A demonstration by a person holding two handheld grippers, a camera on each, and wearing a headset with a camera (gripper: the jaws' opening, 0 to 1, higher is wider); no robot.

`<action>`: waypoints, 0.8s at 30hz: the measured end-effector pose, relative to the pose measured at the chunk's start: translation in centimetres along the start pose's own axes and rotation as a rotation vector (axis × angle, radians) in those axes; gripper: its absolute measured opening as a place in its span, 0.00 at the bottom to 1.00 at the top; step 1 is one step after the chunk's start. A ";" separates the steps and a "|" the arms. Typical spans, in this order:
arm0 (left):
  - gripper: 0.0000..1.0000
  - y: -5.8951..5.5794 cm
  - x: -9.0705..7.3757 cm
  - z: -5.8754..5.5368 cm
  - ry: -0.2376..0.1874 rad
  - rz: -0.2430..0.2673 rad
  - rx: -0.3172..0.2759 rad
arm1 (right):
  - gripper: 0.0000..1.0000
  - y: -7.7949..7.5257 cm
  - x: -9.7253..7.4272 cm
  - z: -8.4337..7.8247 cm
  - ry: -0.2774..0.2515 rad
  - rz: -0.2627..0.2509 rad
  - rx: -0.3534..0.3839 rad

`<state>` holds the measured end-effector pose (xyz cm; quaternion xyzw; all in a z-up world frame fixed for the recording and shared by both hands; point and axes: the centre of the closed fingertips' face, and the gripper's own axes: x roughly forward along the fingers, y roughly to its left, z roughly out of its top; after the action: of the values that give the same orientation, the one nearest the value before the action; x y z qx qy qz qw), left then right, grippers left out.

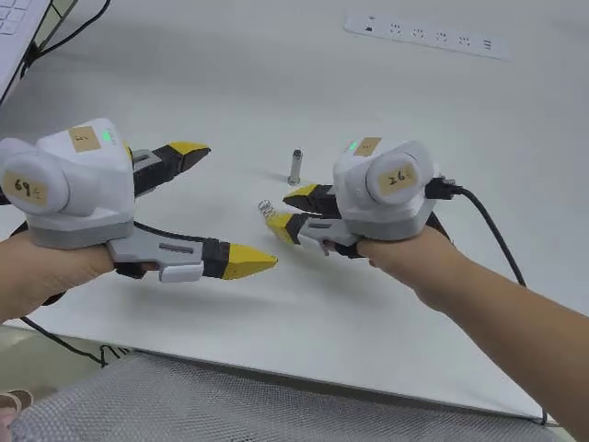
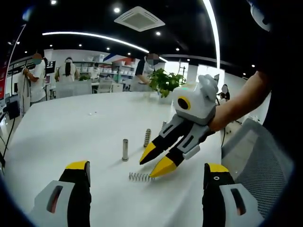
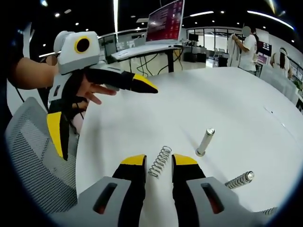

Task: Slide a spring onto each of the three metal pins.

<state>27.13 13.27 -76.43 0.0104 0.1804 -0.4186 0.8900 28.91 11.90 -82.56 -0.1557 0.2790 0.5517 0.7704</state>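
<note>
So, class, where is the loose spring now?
In the right gripper view the loose spring lies on the white table, at the jaws of the right gripper, left of the bare pin.

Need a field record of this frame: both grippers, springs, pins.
left hand-held gripper: open wide, empty
right hand-held gripper: jaws partly open, tips either side of the loose spring, not clamped
loose spring: lying flat on the table
bare pin: standing upright, no spring on it
pin with spring: standing, spring already on
progress: at least one pin done, one bare
</note>
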 end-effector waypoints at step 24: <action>0.97 0.0 -0.1 -0.1 0.004 -0.001 -0.001 | 0.09 -0.1 1.3 -2.5 0.093 -0.008 -0.106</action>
<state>27.04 13.39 -76.44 0.0110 0.1825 -0.4189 0.8894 28.66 11.49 -85.28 -0.2227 0.2841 0.5547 0.7496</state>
